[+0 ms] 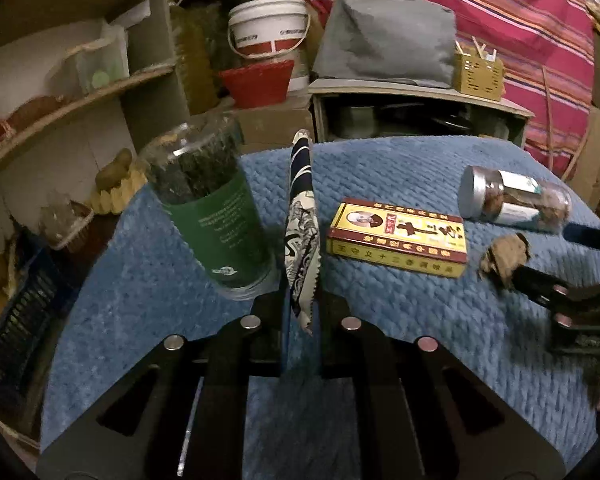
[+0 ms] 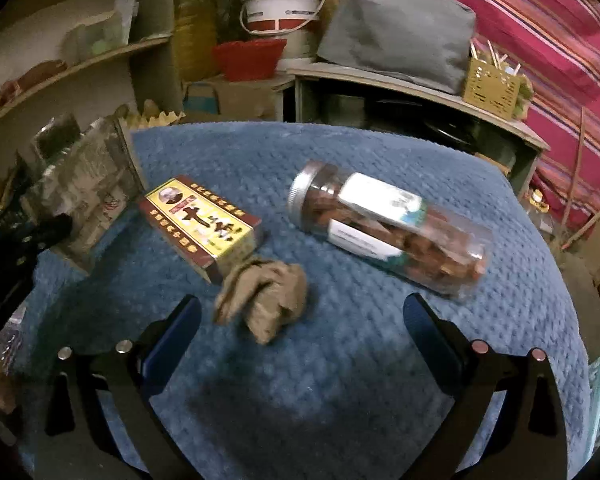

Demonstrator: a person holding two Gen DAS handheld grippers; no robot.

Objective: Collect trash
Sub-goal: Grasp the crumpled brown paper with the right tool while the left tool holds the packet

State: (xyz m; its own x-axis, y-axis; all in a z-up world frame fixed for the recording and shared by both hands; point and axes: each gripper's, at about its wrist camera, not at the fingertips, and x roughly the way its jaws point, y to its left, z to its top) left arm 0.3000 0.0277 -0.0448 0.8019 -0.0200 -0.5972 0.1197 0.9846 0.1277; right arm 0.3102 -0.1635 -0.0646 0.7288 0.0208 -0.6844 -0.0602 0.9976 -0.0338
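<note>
The patterned wrapper (image 1: 302,236) stands pinched in the closed left gripper (image 1: 300,312) above the blue table cover (image 1: 380,168). The crumpled brown paper (image 2: 264,300), mid-table, lies before the right gripper (image 2: 302,330), wide open and empty. The thin pinch risks slipping.

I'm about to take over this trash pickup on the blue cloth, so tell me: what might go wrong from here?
1. The left gripper pinches the patterned wrapper only at its lower end; it could slip out.
2. That wrapper stands close beside the green-labelled jar; a swing could knock it.
3. The right gripper is open near the crumpled brown paper, which lies against the yellow box and near the lying jar; closing could nudge either.
</note>
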